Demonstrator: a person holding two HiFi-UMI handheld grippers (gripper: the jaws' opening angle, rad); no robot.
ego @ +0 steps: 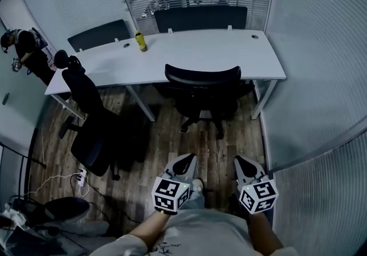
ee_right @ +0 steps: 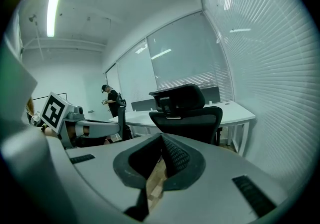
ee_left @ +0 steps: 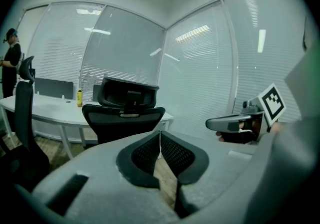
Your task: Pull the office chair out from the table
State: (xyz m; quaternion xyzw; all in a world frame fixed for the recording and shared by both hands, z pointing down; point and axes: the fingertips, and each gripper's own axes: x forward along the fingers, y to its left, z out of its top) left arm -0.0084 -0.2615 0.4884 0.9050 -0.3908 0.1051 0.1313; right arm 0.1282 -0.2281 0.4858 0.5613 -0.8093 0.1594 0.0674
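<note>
A black office chair (ego: 203, 90) with a mesh back stands tucked under the front edge of the white table (ego: 189, 50); it also shows ahead as the chair (ee_left: 123, 117) in the left gripper view and as the chair (ee_right: 187, 114) in the right gripper view. My left gripper (ego: 186, 160) and right gripper (ego: 239, 162) hang side by side over the wooden floor, well short of the chair. Both are shut with nothing between their jaws. The left gripper (ee_left: 160, 133) sees the right gripper (ee_left: 212, 125) beside it, and the right gripper (ee_right: 161, 136) sees the left one (ee_right: 117, 124).
A second black chair (ego: 89, 117) stands pulled out at the left. A yellow bottle (ego: 140, 41) sits on the table. A person (ego: 26, 54) stands at the far left. Cables and a power strip (ego: 80, 177) lie on the floor at lower left. Glass walls with blinds (ego: 321, 77) close in the right.
</note>
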